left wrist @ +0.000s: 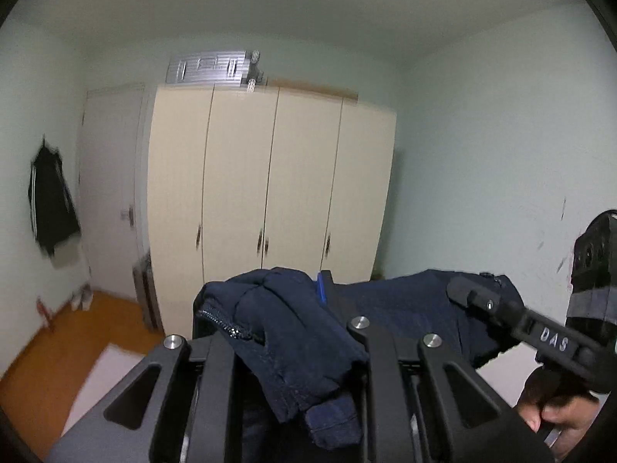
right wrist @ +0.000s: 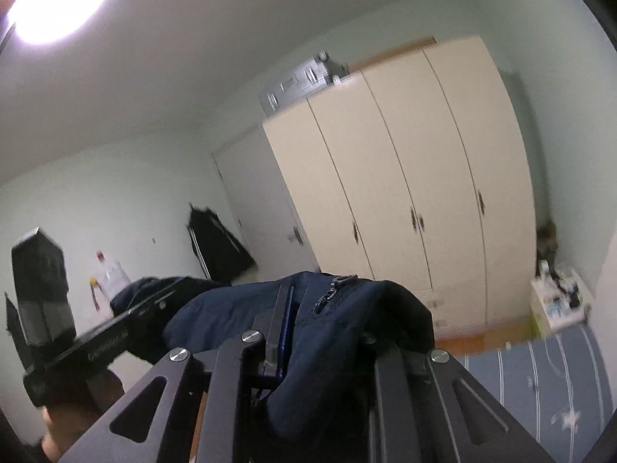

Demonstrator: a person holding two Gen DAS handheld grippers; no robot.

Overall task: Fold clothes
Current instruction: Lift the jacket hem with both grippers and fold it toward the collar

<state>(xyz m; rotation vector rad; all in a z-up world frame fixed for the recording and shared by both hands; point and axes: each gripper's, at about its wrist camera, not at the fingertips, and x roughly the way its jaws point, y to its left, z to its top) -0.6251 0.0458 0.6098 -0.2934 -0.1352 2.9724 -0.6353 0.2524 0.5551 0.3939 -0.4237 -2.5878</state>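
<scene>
A navy blue zip-up garment point(left wrist: 293, 332) hangs in the air, stretched between both grippers. In the left wrist view my left gripper point(left wrist: 266, 297) is shut on one bunched end, and the cloth and zipper drape over its fingers. Off to the right, my right gripper point(left wrist: 468, 293) grips the far end, held by a person's hand point(left wrist: 555, 413). In the right wrist view the garment point(right wrist: 331, 332) lies over my right gripper point(right wrist: 335, 301), which is shut on it. My left gripper point(right wrist: 150, 303) holds the other end at the left.
A cream four-door wardrobe point(left wrist: 270, 177) stands ahead, with a silver case point(left wrist: 212, 66) on top. A black jacket point(left wrist: 52, 200) hangs on the left wall beside a door point(left wrist: 110, 193). A striped blue-grey bed point(right wrist: 547, 382) and a small white stand point(right wrist: 555, 305) lie lower right. The floor point(left wrist: 50, 355) is wooden.
</scene>
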